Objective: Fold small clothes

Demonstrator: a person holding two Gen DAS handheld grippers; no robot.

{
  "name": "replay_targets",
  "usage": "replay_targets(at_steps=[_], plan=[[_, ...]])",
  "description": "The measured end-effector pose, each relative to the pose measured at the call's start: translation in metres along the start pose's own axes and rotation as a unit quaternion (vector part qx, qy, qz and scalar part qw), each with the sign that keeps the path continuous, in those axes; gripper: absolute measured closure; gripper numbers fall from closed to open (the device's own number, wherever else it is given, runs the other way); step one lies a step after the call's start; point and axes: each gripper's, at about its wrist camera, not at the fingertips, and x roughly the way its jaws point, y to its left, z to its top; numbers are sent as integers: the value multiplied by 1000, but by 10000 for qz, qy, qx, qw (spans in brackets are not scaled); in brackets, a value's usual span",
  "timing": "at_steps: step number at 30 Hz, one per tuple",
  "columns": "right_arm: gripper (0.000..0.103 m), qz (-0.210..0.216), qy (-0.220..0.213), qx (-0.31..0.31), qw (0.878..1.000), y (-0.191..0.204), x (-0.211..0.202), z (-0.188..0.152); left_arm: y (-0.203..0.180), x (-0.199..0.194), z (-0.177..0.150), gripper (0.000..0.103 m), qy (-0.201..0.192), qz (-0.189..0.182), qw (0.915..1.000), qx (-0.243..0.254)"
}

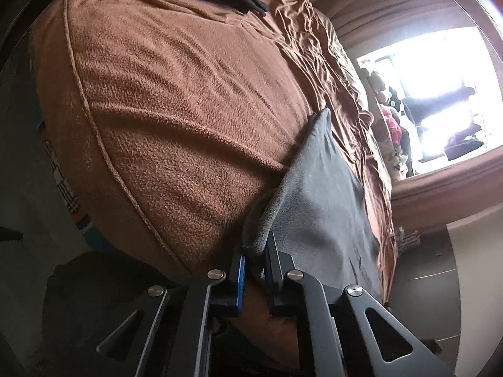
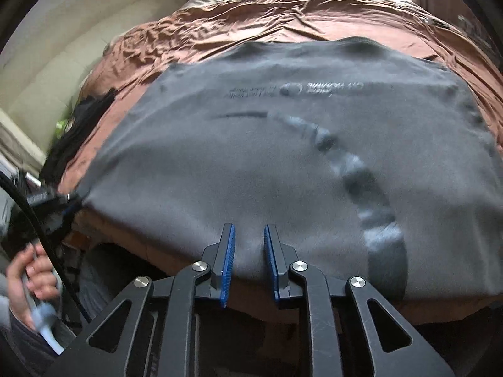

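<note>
A grey T-shirt (image 2: 267,144) with a faint printed logo lies spread flat on the brown bed, its hem toward me. My right gripper (image 2: 248,229) straddles the middle of the near hem. Its blue pads (image 2: 231,251) stand a narrow gap apart with the cloth lying smooth between them. In the left wrist view the same T-shirt (image 1: 323,194) runs along the bed's edge, and my left gripper (image 1: 254,245) is shut on its bunched corner. That left gripper (image 2: 67,202) also shows at the far left of the right wrist view, pinching the corner.
A brown fleece blanket (image 1: 176,100) covers the near part of the bed over a wrinkled brown sheet (image 2: 239,22). A pile of dark clothes (image 2: 85,119) lies at the bed's left side. A person's hand (image 2: 28,270) holds the left gripper's handle. A bright window (image 1: 440,94) is beyond the bed.
</note>
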Motion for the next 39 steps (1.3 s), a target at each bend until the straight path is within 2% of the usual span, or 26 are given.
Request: replay_targets(at_steps=[6,12,15,23,32,39], plan=[[87,-154,91,191,9997,-5,5,31,-4,-5,1,94,39,-92,9999,-13],[87,-124,90,325,9994,-6,18,61,-4,-4,2,94,113,-73,9999,-81],[87,-136,241,324,9991,-7,35,76,-4,-2,2,94,134,-79,9998,-135],[87,-504,505,327,9969,-10,80,109,7,4,5,94,207,-87,9989,-413],[87,-568,449,328,9968,-15,111,148,7,6,0,94,115,6,9969,-779],[87,-606,393,315,9969,-20,130,176,6,5,-2,94,85,73,9971,-756]])
